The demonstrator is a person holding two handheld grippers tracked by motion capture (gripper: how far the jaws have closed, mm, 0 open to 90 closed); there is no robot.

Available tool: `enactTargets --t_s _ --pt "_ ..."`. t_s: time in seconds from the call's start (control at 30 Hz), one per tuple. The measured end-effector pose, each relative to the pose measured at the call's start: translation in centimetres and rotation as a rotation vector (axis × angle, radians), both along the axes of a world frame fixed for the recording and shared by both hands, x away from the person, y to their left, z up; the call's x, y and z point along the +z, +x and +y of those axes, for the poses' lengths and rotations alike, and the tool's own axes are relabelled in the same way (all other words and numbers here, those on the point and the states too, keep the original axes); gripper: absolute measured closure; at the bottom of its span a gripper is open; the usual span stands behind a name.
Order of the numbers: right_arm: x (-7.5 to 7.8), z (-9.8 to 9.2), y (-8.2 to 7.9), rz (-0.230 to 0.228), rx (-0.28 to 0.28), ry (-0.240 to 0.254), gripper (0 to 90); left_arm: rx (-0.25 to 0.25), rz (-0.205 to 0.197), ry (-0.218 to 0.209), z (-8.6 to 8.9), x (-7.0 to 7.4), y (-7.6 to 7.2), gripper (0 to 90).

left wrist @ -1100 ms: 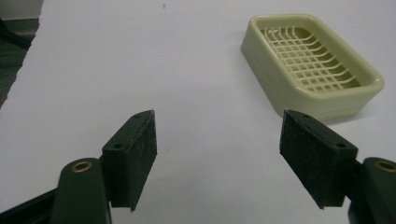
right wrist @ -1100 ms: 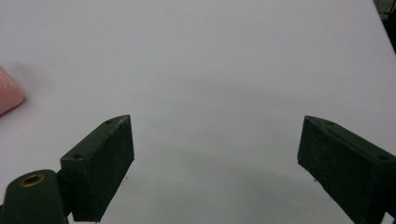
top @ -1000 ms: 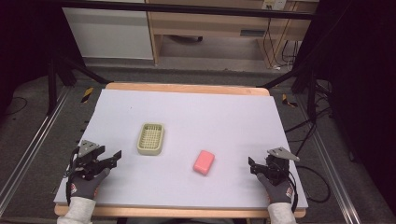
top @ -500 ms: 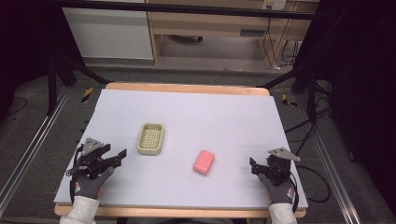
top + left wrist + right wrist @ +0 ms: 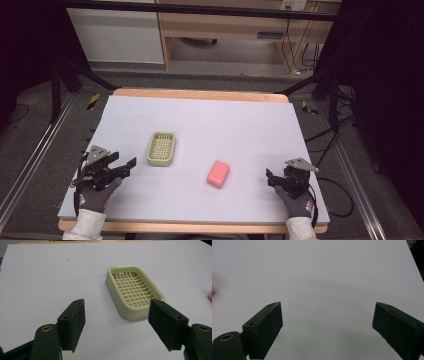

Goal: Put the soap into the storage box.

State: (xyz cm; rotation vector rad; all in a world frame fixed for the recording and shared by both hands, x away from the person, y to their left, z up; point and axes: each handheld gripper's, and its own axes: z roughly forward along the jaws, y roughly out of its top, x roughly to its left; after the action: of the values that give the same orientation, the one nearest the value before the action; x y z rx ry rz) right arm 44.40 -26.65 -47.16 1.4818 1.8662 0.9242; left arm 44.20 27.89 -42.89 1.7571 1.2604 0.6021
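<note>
A: State of the left gripper [image 5: 131, 163]?
B: Jaws apart, nothing between the pads [image 5: 74, 322]. The dish [image 5: 134, 291] sits on the table [image 5: 210, 125] just ahead of the fingertips, nearer the right-hand pad in the left gripper view, not touching either.
A: Right gripper [image 5: 270, 177]?
B: Jaws wide apart, bare table between the fingers [image 5: 265, 326]. The soap [image 5: 218, 173] lies well ahead of them, between both grippers.

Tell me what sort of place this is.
Probably a lab or workshop set up for recording: a white table framed by dark stands, cables trailing across the floor, and wooden benches behind. A soap dish and pink soap are the props.
</note>
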Motion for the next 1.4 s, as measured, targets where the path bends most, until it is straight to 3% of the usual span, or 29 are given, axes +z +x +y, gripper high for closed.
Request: enactTargets --t_s 0.23,0.6,1.0,1.4 --pt "0.0 0.0 0.0 0.0 -0.004 0.003 9.1 -0.016 0.011 -0.001 -0.6 0.1 0.1 28.6" --pt "0.1 -0.1 -0.1 -0.003 -0.009 0.01 8.9 -0.063 0.02 0.034 -2.6 0.4 0.7 28.1" --pt "0.2 -0.1 -0.1 -0.013 -0.013 0.014 8.7 -0.123 -0.01 0.044 -6.0 2.2 1.4 27.8" --pt "0.3 -0.2 -0.1 -0.013 -0.016 0.014 8.7 -0.168 -0.008 0.047 -8.7 2.2 1.7 27.4"
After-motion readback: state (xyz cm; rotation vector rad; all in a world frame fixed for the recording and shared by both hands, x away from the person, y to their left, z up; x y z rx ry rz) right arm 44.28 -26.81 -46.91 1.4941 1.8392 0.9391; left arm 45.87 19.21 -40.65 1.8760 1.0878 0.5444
